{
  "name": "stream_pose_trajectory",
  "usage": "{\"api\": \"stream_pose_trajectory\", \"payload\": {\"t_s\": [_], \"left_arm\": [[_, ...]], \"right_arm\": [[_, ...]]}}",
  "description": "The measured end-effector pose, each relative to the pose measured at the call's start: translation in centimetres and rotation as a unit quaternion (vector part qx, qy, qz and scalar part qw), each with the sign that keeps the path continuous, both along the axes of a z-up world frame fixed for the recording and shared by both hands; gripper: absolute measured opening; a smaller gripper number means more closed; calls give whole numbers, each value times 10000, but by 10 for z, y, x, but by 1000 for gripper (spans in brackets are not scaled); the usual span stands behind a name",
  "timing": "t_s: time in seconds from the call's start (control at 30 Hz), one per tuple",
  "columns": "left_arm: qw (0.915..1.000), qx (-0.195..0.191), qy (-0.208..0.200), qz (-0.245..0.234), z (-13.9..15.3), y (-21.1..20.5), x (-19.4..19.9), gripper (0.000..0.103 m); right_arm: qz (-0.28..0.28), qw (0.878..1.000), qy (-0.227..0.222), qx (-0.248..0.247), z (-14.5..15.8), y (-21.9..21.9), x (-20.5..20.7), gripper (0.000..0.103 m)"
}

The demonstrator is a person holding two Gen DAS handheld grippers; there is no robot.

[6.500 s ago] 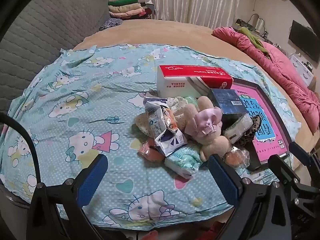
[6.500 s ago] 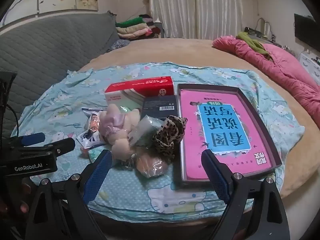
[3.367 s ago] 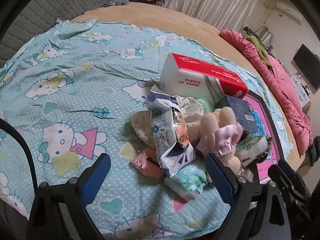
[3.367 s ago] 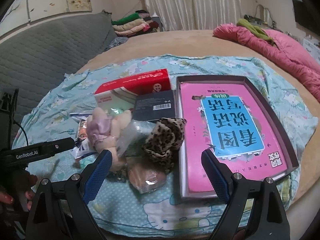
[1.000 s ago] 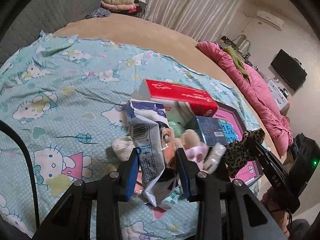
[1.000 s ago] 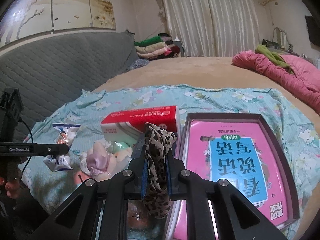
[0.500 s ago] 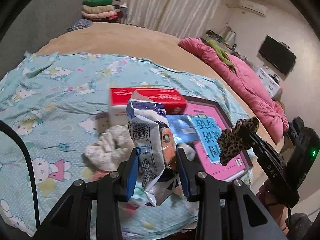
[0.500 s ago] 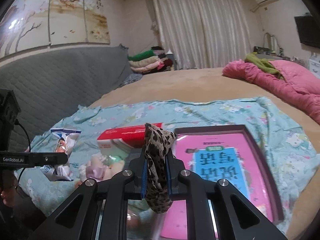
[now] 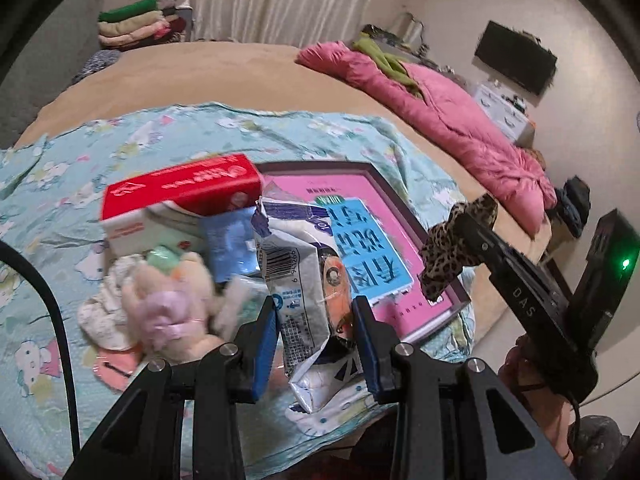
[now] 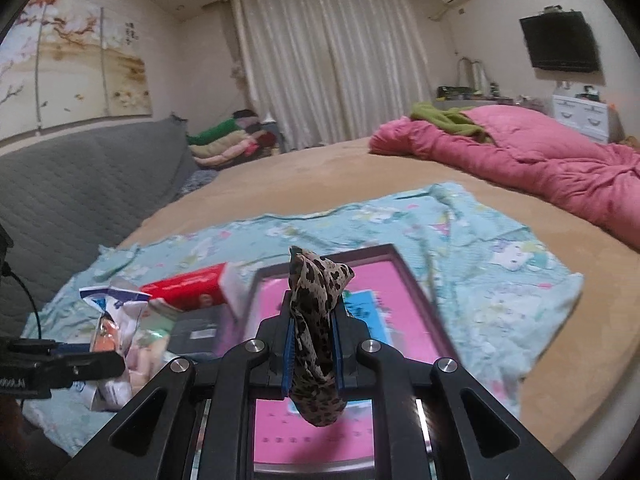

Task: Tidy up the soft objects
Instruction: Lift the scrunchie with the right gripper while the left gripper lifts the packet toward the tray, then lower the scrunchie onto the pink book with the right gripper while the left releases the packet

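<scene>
My left gripper is shut on a crinkled white and blue snack packet, held up above the pile on the cartoon-cat sheet. The same packet shows at the left of the right wrist view. My right gripper is shut on a leopard-print scrunchie, which hangs between its pads above the pink-lined tray. In the left wrist view that scrunchie dangles from the right gripper over the tray's right rim. A beige plush toy with a lilac bow lies in the pile.
A red and white tissue box, a dark blue box, a white cloth and a pink wrapped item lie on the sheet. A pink quilt sits at the far right, folded clothes at the back, a grey headboard on the left.
Both grippers have swung to the right with their loads still held. The scene has slid left in both views, and the right gripper now looks higher across the bed.
</scene>
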State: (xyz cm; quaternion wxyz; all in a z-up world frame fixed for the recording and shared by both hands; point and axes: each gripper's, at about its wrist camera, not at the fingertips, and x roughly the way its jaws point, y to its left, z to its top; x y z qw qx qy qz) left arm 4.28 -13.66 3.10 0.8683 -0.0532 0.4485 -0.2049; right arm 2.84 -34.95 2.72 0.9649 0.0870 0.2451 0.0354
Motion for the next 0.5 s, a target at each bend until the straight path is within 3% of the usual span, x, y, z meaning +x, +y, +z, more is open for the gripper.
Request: {"api": "stream_pose_trajectory", "payload": {"t_s": [0.5], "left_arm": [[9957, 549, 268, -695, -36, -78, 19, 37]], "right_arm": [[-939, 9905, 718, -700, -34, -31, 16, 15]]}}
